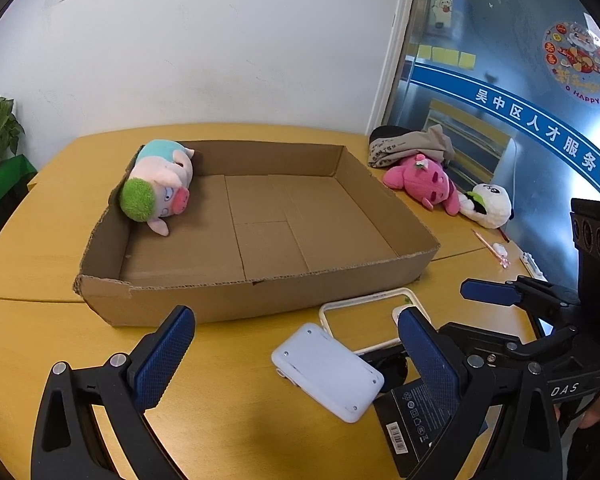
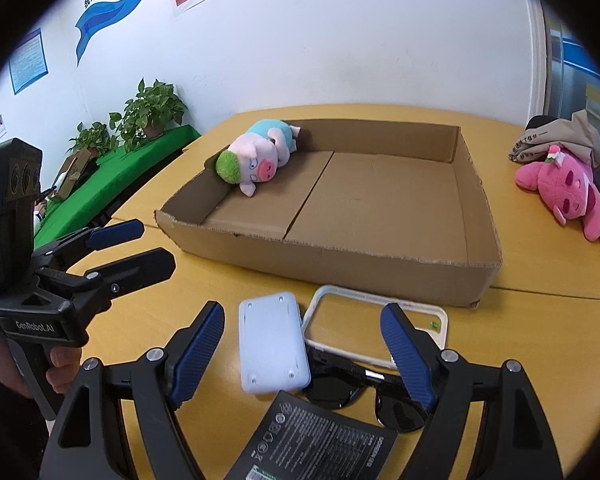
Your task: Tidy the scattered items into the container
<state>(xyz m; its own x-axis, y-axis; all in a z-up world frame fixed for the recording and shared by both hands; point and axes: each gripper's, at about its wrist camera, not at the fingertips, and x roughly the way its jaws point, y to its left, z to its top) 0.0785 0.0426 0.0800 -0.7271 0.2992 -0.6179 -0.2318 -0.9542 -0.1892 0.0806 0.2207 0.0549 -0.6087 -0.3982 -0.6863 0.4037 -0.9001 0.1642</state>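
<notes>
On a yellow wooden surface point(image 2: 204, 288), the left gripper point(image 1: 296, 340) hovers with jaws apart and empty. Just right of it, the right gripper point(image 2: 304, 344), also apart and empty, frames a small white case point(image 2: 272, 344). The case looks light, stiff and smooth; its long edges seem easiest to pinch. Farther back, a cardboard box point(image 2: 380, 268) holds a soft pig toy point(image 2: 256, 156). Far right lies a pink plush point(image 2: 564, 192). White walls stand behind.

both hand-held grippers point(image 1: 296, 356) point(image 2: 306, 350) gape wide, tilted downward.
</notes>
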